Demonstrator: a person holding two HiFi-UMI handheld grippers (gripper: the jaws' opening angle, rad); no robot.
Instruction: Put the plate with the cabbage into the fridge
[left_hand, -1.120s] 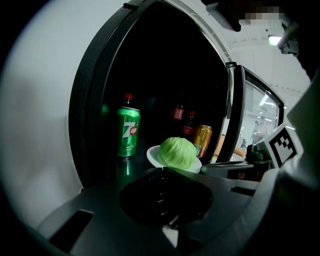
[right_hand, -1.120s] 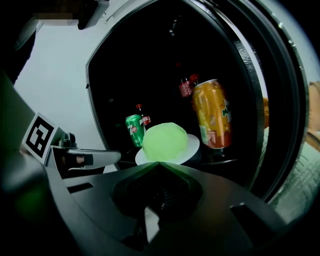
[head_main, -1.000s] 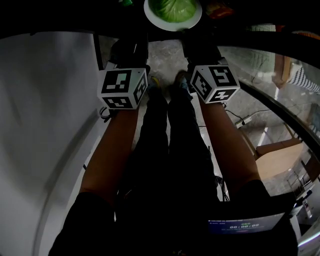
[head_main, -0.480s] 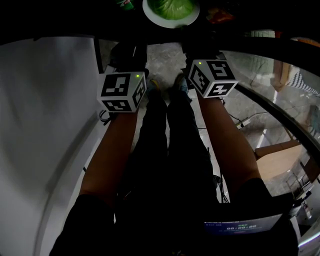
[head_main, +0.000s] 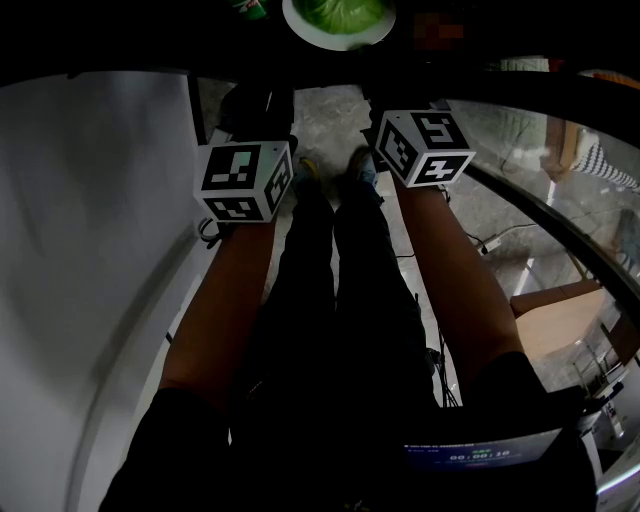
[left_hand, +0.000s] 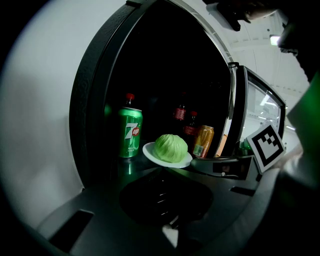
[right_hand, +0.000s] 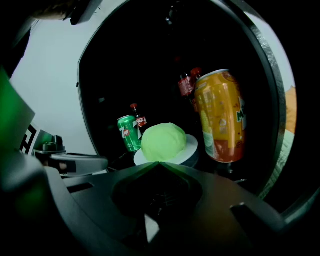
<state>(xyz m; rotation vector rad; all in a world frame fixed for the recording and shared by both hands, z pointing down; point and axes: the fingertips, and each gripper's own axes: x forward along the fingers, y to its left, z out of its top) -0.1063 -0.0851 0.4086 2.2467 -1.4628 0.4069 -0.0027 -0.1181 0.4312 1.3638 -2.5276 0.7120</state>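
The right tool (right_hand: 159, 163) has its jaws closed on the rim of the plate (right_hand: 189, 146). The plate carries the cabbage (right_hand: 162, 141) and sits in the opening of the fridge (left_hand: 95, 100). A green can (left_hand: 130, 132) stands to its left and an orange can (right_hand: 221, 117) to its right. The left tool (left_hand: 161, 171) has its jaws together, holds nothing, and is near the plate.

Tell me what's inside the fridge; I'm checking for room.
The plate with cabbage, green can, orange can, dark bottles; deeper in is too dark to see.
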